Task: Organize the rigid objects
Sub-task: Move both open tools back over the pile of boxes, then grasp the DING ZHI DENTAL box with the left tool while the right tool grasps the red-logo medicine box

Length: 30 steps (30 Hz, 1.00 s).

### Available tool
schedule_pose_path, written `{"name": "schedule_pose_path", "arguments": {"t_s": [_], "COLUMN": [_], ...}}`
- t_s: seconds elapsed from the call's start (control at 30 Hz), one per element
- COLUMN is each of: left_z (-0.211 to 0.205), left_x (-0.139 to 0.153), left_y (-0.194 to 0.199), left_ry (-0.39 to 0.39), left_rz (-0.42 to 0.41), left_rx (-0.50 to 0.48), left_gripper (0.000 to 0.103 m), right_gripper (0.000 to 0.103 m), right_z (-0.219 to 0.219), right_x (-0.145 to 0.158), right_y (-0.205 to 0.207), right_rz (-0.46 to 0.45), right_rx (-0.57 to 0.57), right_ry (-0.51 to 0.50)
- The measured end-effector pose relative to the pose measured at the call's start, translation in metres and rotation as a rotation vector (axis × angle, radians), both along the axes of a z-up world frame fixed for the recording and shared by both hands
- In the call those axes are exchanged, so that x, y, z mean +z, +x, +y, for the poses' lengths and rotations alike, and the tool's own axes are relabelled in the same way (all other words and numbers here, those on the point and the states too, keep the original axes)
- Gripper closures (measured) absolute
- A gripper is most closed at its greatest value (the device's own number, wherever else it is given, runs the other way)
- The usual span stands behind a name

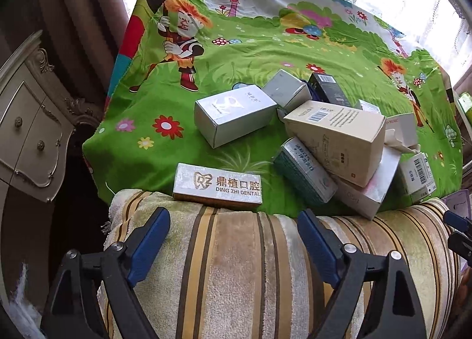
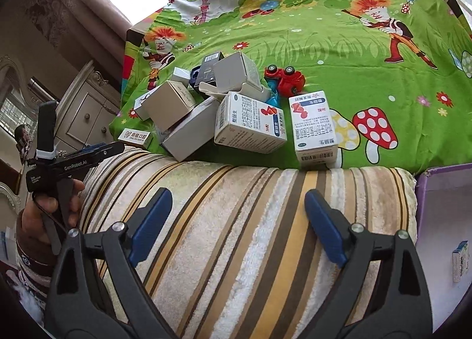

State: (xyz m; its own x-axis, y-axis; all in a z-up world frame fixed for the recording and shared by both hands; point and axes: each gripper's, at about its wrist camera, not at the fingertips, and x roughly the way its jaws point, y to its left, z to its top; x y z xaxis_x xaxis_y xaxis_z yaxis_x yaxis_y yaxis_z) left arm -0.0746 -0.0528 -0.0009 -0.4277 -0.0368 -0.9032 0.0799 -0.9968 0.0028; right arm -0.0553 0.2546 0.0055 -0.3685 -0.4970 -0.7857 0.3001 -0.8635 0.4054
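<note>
**Boxes await sorting on a cartoon-print bed**

Striped plush blanket (image 1: 236, 265) fills the foreground beneath both of my grippers, which hang above it with nothing between the blue pads. On the left gripper (image 1: 233, 247) the jaws stand wide apart; on the right gripper (image 2: 239, 226) they stand equally wide and empty. Both point steeply down across the blanket toward the green bedsheet (image 1: 250, 52), where the jumble of boxes (image 1: 333, 138) lies heaped, some leaning on others. A silver dental box (image 1: 218, 182) sits apart at the sheet's near edge, closest to my left pads. Two white medicine boxes (image 2: 312, 129) and a red toy car (image 2: 284, 77) lie nearer my right side. My left hand (image 2: 50, 212) grips its tool handle off to one side. To do this well, I judge it best to take the loose outlying boxes first, closing across a narrow face, before disturbing the leaning pile.
</note>
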Motion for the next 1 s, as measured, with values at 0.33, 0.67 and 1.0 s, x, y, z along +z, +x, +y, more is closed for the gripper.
{"name": "schedule_pose_path", "arguments": {"t_s": [0.33,0.67,1.0], "left_z": [-0.001,0.000,0.005], "left_x": [-0.016,-0.020,-0.026], "left_y": [-0.019,-0.025,-0.033], "left_ry": [-0.047,-0.044,-0.074], "left_rz": [-0.060,-0.070,-0.097], "left_rx": [0.010,0.004,-0.030], "left_gripper": [0.012,0.011,0.010], "right_gripper": [0.006,0.006,0.001], "right_z": [-0.018,-0.014,-0.014], "right_x": [-0.021,-0.033,-0.033], "right_y": [-0.041,-0.066,-0.084], "right_rz": [-0.085,-0.109,-0.103], "right_rx": [0.098,0.100,0.115], "right_ry": [-0.052,-0.023,-0.081]}}
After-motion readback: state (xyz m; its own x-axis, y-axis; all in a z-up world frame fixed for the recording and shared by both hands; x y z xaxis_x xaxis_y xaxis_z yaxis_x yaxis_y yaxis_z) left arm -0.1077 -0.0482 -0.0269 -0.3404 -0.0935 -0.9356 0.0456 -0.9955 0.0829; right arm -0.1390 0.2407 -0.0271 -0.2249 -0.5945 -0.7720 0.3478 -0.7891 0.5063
